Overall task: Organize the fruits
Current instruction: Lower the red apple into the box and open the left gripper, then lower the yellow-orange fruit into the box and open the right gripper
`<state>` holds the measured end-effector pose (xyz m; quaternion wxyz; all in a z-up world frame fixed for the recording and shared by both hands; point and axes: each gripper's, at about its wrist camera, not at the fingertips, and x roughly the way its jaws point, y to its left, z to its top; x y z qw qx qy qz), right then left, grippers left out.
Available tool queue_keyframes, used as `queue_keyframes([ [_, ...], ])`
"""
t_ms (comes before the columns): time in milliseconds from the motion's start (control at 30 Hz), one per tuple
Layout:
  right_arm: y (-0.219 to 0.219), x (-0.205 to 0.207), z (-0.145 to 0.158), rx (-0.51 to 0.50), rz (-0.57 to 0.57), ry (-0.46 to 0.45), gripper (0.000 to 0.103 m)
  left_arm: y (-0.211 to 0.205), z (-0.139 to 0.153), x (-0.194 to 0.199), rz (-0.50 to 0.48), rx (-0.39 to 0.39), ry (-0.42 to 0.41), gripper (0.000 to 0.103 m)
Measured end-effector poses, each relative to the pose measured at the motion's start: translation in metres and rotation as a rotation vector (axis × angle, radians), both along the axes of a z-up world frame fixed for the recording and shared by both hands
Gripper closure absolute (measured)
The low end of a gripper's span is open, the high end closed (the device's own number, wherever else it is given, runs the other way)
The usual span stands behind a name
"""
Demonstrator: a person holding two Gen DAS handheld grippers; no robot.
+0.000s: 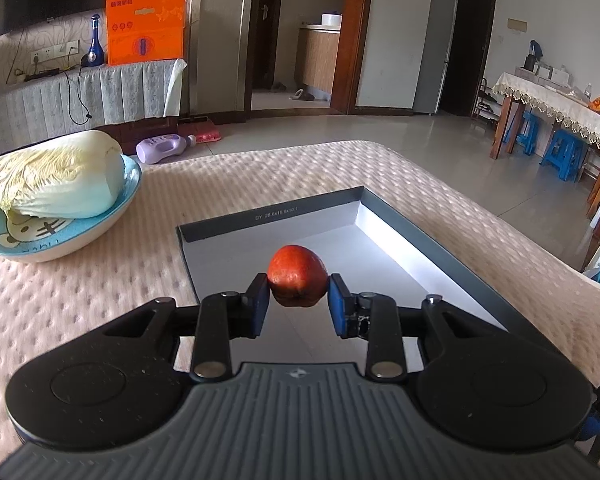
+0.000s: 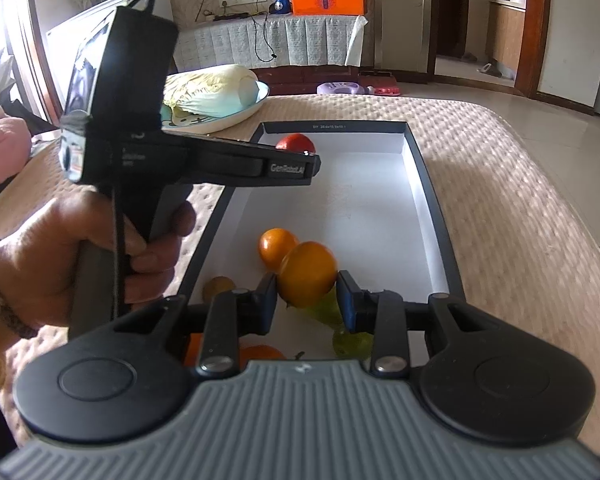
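While both grippers hang over the box (image 2: 436, 208) on the padded bed (image 1: 100, 280), you hold one fruit in each: your left gripper (image 1: 298, 298) is pinched on a red fruit (image 1: 297, 274) above the box's far end, and your right gripper (image 2: 307, 300) is clamped on an orange (image 2: 308, 274) above the near end, where a second orange (image 2: 277, 247), a brown fruit (image 2: 218, 286) and green fruit (image 2: 350, 338) already lie on the white floor. Both fruits look small, light and round, likely firm-skinned but bruisable and apt to roll. The pads grip each across its widest middle, which looks the surest hold. A cabbage (image 1: 56, 176) on a blue plate (image 1: 132, 196) sits apart, beside the box.
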<state>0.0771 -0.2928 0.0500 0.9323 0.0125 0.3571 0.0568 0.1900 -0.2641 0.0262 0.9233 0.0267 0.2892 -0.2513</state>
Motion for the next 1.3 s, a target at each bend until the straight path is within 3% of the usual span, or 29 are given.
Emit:
queue_keyframes([
  [367, 0.007, 0.008, 0.0, 0.001, 0.008, -0.006, 0.068, 0.001, 0.005, -0.009, -0.011, -0.015, -0.001, 0.066],
  [633, -0.007, 0.019, 0.002, 0.027, -0.048, -0.025, 0.068, 0.008, 0.012, -0.027, -0.006, -0.011, -0.012, 0.065],
  [1033, -0.025, 0.029, 0.001, 0.04, -0.127, -0.04, 0.068, 0.028, 0.029, -0.069, 0.028, -0.016, -0.03, 0.065],
  [1300, -0.026, 0.03, 0.002, 0.071, -0.127, -0.041, 0.067, 0.046, 0.04, -0.118, 0.03, 0.02, -0.054, 0.066],
])
